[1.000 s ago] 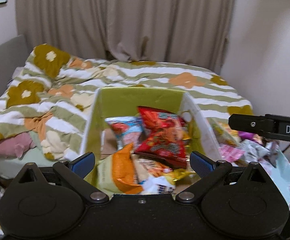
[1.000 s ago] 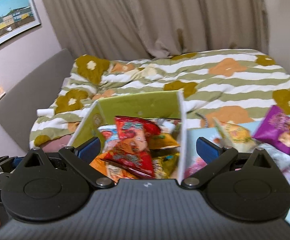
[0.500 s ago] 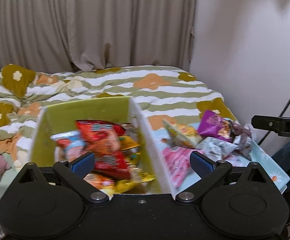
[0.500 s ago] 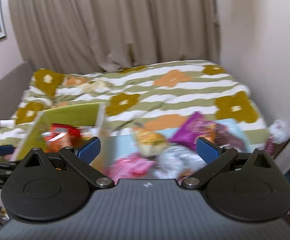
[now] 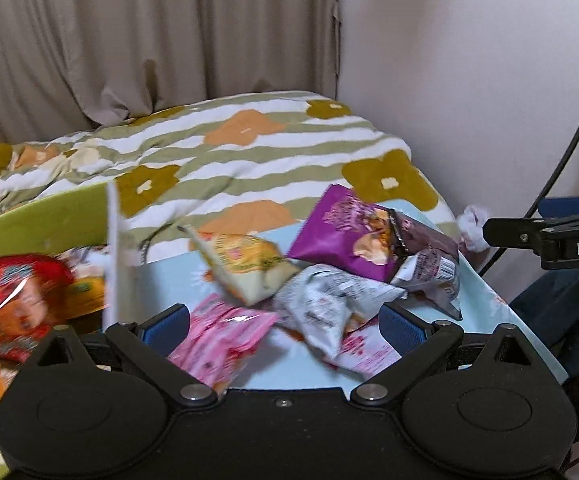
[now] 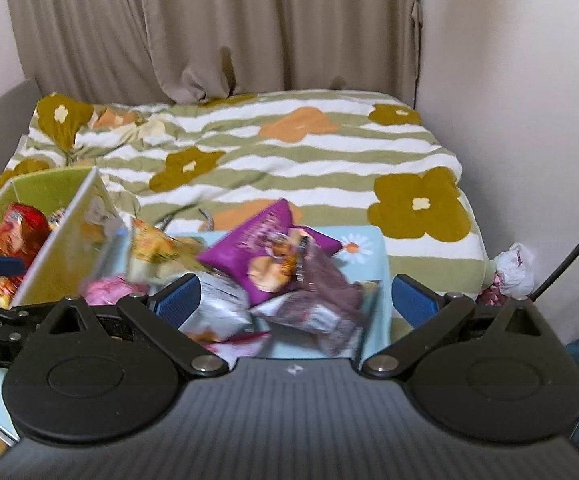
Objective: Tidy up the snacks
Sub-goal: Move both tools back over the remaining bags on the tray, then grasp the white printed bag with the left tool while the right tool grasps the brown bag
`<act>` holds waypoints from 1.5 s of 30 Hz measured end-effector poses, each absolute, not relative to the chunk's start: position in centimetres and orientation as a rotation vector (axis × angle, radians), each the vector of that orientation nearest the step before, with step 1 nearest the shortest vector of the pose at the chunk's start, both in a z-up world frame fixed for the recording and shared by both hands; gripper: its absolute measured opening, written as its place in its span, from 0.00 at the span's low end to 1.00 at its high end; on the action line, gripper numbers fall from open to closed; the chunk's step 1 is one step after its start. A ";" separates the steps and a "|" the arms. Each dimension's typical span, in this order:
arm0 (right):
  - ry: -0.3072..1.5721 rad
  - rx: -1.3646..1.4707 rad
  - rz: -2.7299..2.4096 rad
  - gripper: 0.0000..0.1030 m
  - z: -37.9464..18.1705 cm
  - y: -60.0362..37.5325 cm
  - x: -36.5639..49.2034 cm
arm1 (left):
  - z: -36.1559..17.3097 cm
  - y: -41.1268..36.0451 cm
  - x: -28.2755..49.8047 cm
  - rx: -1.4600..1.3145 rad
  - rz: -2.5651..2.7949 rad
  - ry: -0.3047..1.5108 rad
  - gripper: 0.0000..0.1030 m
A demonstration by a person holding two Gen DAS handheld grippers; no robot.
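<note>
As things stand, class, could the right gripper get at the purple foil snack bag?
Probably yes. The right gripper is open, its jaws wide apart, and the purple foil snack bag lies uncovered on top of the pile just ahead, though a dark crinkled wrapper overlaps its near corner.

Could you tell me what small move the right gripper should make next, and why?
Probably ease the right gripper forward and down onto the purple packet. Its jaws are open and empty, the packet lies on top of the loose pile just ahead, and the green box already holds snacks.
</note>
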State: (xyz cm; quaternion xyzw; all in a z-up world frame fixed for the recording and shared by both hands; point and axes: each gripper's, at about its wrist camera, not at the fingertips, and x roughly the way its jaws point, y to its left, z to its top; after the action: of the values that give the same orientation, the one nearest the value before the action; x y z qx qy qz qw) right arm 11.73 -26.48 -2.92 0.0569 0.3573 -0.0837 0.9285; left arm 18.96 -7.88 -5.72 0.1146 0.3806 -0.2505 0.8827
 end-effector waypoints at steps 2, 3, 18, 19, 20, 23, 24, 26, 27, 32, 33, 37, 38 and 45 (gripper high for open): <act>0.751 0.102 -0.149 1.00 -3.7 -28.2 12.3 | -6.5 -9.8 19.2 0.267 -0.521 0.795 0.99; 0.761 0.095 -0.135 1.00 -4.2 -29.0 12.6 | -6.9 -10.6 19.3 0.280 -0.521 0.795 0.99; 0.875 0.021 0.113 1.00 -10.1 -34.2 17.5 | -12.8 -18.7 21.1 0.746 -0.669 0.733 0.97; 0.869 0.016 0.124 1.00 -10.3 -34.3 17.7 | -13.2 -19.0 21.3 0.759 -0.673 0.744 0.95; 0.863 0.009 0.135 1.00 -10.6 -34.4 17.8 | -13.6 -19.3 21.6 0.765 -0.677 0.757 0.94; 0.864 -0.004 0.172 1.00 -11.4 -34.6 18.5 | -14.3 -19.8 22.5 0.771 -0.683 0.783 0.93; 0.864 -0.010 0.189 1.00 -11.7 -34.6 18.7 | -14.6 -20.0 22.8 0.774 -0.687 0.790 0.93; 0.863 -0.034 0.217 1.00 -12.1 -34.5 18.9 | -15.1 -20.4 23.3 0.788 -0.699 0.806 0.92; 0.863 -0.052 0.233 1.00 -12.3 -34.4 19.0 | -15.2 -20.6 23.4 0.794 -0.704 0.813 0.92; 0.858 -0.119 0.307 1.00 -13.2 -34.1 19.4 | -16.3 -21.2 24.1 0.825 -0.701 0.850 0.91; 0.854 -0.128 0.321 1.00 -13.4 -34.0 19.5 | -16.5 -21.3 24.2 0.827 -0.700 0.866 0.90; 0.849 -0.166 0.358 1.00 -13.9 -33.5 19.6 | -17.1 -20.9 25.0 0.797 -0.693 0.928 0.80; 0.848 -0.175 0.365 1.00 -14.0 -33.4 19.7 | -17.2 -20.8 25.2 0.779 -0.688 0.945 0.80; 0.845 -0.197 0.383 1.00 -14.7 -33.4 20.4 | -17.0 -20.2 25.0 0.731 -0.660 0.969 0.70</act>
State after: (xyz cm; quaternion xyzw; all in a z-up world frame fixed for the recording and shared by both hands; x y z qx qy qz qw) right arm 20.41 -33.44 -14.70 -0.0947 0.4067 0.1844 0.8897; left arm 25.03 -20.20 -17.02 0.3373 0.4467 -0.3042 0.7708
